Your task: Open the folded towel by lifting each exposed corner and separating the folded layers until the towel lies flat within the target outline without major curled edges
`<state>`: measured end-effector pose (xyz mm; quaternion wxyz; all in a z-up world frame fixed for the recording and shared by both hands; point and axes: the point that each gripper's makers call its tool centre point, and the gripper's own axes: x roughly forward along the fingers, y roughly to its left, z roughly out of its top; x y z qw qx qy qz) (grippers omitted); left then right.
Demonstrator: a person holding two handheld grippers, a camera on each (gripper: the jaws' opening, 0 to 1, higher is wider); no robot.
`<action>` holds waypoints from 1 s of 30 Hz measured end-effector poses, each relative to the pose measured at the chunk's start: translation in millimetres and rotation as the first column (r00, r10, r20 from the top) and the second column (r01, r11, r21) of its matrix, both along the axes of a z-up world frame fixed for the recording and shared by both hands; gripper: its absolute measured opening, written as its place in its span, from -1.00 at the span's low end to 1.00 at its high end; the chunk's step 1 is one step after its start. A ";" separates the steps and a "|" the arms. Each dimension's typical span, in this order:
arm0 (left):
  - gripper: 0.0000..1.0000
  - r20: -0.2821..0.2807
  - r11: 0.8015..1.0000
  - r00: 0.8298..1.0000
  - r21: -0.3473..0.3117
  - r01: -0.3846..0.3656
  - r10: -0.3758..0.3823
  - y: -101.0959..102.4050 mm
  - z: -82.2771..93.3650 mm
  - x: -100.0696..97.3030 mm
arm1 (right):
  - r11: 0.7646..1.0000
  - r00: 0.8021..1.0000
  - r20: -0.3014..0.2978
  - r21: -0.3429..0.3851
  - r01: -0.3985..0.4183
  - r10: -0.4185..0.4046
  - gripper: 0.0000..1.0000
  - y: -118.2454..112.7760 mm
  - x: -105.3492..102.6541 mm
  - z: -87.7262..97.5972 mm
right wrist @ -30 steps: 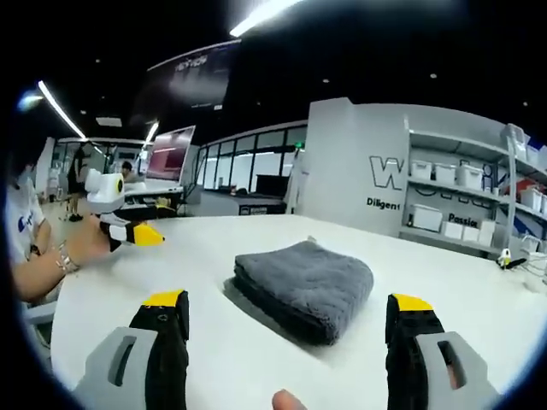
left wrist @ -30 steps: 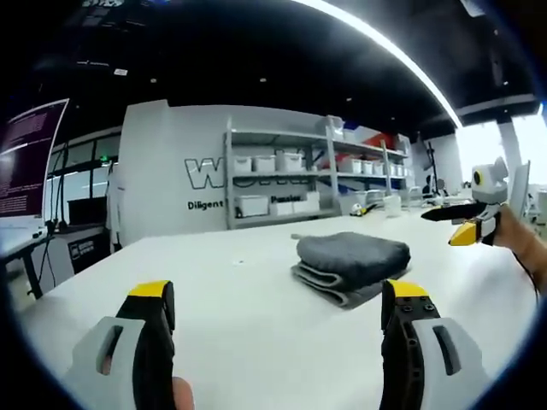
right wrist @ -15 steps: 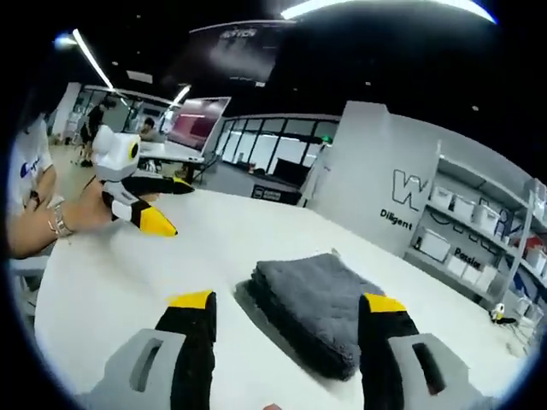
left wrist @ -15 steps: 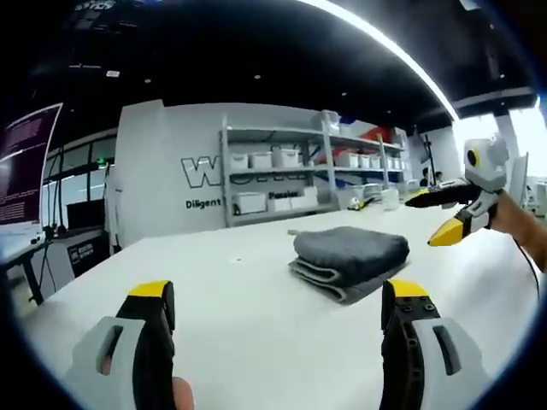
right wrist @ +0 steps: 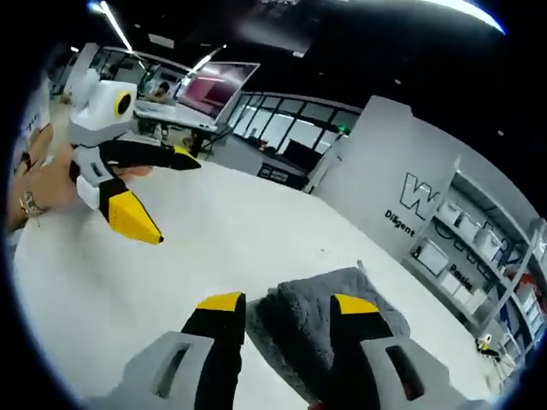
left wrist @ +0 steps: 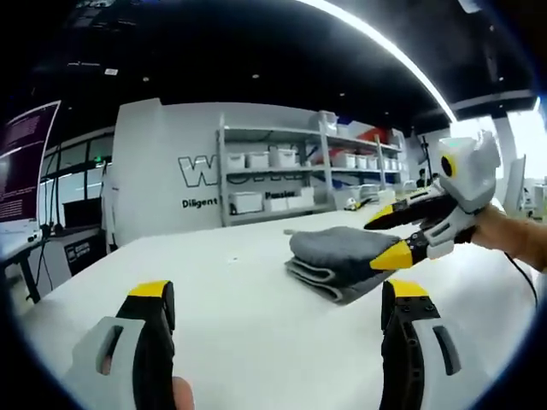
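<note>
— Where's the towel (left wrist: pixel 342 256)?
— Folded on the white desk (left wrist: pixel 239 299), at 1 o'clock in the left gripper view.
— And the grippers?
— Left gripper (left wrist: pixel 278 295) jaws apart over bare desk; right gripper (right wrist: pixel 286 307) jaws apart, straddling the towel's near corner.

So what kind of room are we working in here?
Probably a lab or workshop: metal shelving with white storage bins, a lettered partition wall, and a large white table holding the folded grey towel.
</note>
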<state>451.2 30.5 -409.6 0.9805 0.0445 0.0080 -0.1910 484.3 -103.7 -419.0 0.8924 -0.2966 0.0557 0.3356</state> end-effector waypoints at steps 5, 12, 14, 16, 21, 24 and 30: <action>0.99 0.002 1.000 1.000 -0.002 0.002 -0.002 -1.2 -0.6 -5.0 | 1.000 1.000 -0.005 -0.018 0.024 -0.024 -0.44 3.8 9.3 -5.1; 0.98 0.001 1.000 1.000 0.012 0.003 -0.003 -5.5 -2.7 -10.2 | 0.996 0.999 0.000 -0.070 0.047 -0.048 -0.63 13.7 10.9 -17.1; 0.98 0.002 1.000 1.000 0.013 0.004 -0.004 -6.0 -3.0 -11.1 | 0.994 0.997 0.000 -0.084 0.071 -0.071 -0.70 13.3 13.7 -20.1; 0.98 0.001 1.000 1.000 0.012 0.007 -0.007 -6.7 -3.4 -11.5 | 0.993 0.997 -0.002 -0.095 0.076 -0.077 -0.71 13.9 16.4 -23.8; 0.98 0.000 1.000 1.000 0.011 0.009 -0.009 -7.0 -3.6 -12.7 | 0.989 0.995 0.009 -0.103 0.104 -0.104 -0.90 9.7 20.5 -27.7; 0.98 0.001 1.000 1.000 0.008 0.012 -0.012 -7.7 -3.3 -12.6 | 0.991 0.996 0.001 -0.094 0.094 -0.094 -0.94 9.0 19.5 -29.6; 0.97 0.002 1.000 1.000 0.009 0.010 -0.010 -7.2 -3.1 -12.3 | 0.994 0.996 0.014 -0.059 0.092 -0.092 -0.94 5.5 19.0 -20.0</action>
